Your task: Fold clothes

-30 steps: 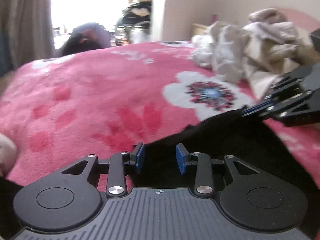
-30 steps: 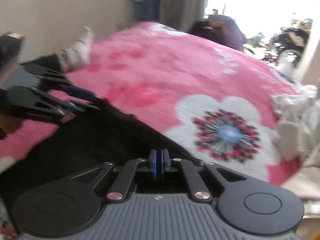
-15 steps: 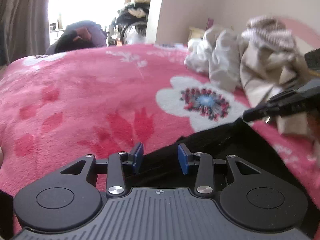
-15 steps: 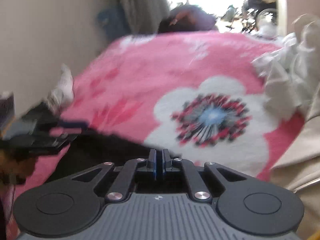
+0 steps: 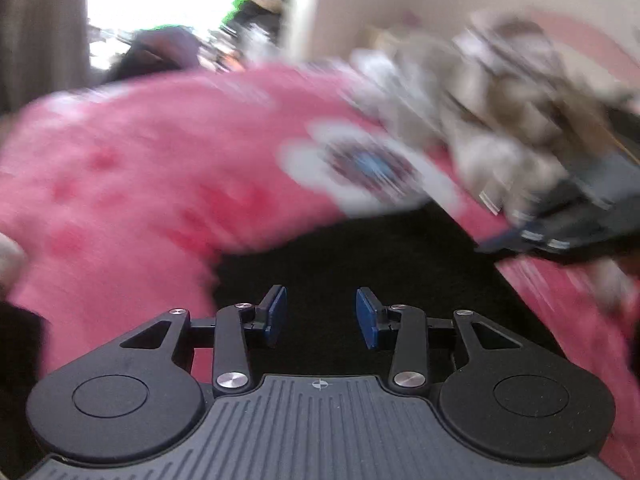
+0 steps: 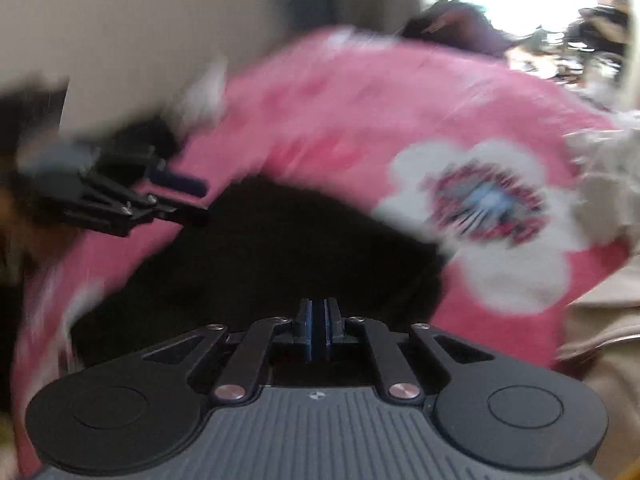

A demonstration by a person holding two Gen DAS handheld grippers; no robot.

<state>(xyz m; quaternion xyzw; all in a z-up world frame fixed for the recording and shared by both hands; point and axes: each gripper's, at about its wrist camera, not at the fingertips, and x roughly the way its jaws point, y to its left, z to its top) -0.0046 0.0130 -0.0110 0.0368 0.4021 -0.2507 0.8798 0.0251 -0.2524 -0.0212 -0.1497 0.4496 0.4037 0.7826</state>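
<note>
Looking through the left wrist camera, everything's pretty smeared, but the left gripper point(image 5: 321, 317) has its blue fingers point(image 5: 276, 314) spread wide with nothing between them, hovering over a black garment point(image 5: 360, 256) lying on the pink floral blanket point(image 5: 140, 168) of the bed. At the right edge the right gripper point(image 5: 496, 242) sits at the garment's far corner. A heap of beige and white clothes point(image 5: 492, 120) is piled behind it on the bed.

Right wrist camera: the right gripper point(image 6: 319, 330) has its fingers pressed nearly together, and I can't tell whether any black cloth is pinched in there. The black garment point(image 6: 280, 252) spreads out ahead of it, with the left gripper point(image 6: 192, 200) over its left edge, fingers apart.
</note>
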